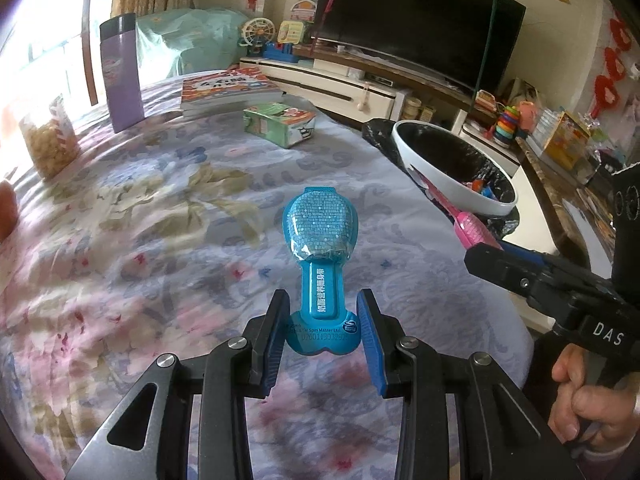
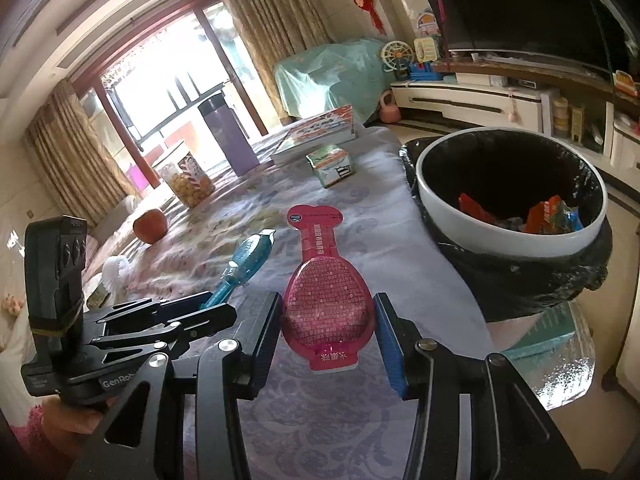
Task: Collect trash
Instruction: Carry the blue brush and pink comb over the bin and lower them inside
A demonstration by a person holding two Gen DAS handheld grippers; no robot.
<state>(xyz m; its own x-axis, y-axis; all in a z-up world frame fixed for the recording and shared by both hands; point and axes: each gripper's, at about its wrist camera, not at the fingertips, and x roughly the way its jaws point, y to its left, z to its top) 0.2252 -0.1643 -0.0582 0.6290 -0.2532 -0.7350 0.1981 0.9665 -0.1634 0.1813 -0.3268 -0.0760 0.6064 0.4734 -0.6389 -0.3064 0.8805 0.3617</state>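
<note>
My left gripper (image 1: 323, 326) is shut on the wide base of a blue spoon-shaped candy pack (image 1: 320, 232), held above the flowered tablecloth (image 1: 140, 240). My right gripper (image 2: 327, 330) is shut on the bulb of a pink pack of the same shape (image 2: 326, 308), its neck pointing away. The white-rimmed trash bin (image 2: 508, 236) with a black liner stands off the table's right edge and holds several orange and blue wrappers (image 2: 552, 216). In the left wrist view the bin (image 1: 440, 184) is at the right, with the pink pack (image 1: 472, 232) and right gripper in front of it. The blue pack (image 2: 244, 268) and left gripper (image 2: 192, 316) show at the left of the right wrist view.
On the table stand a purple tumbler (image 1: 120, 80), a jar of snacks (image 1: 50, 140), a stack of books (image 1: 228, 90), a green carton (image 1: 280, 124), an orange fruit (image 2: 150, 226) and a white brush (image 2: 116, 272). A TV (image 1: 420, 20) and its low cabinet (image 1: 344, 88) lie beyond.
</note>
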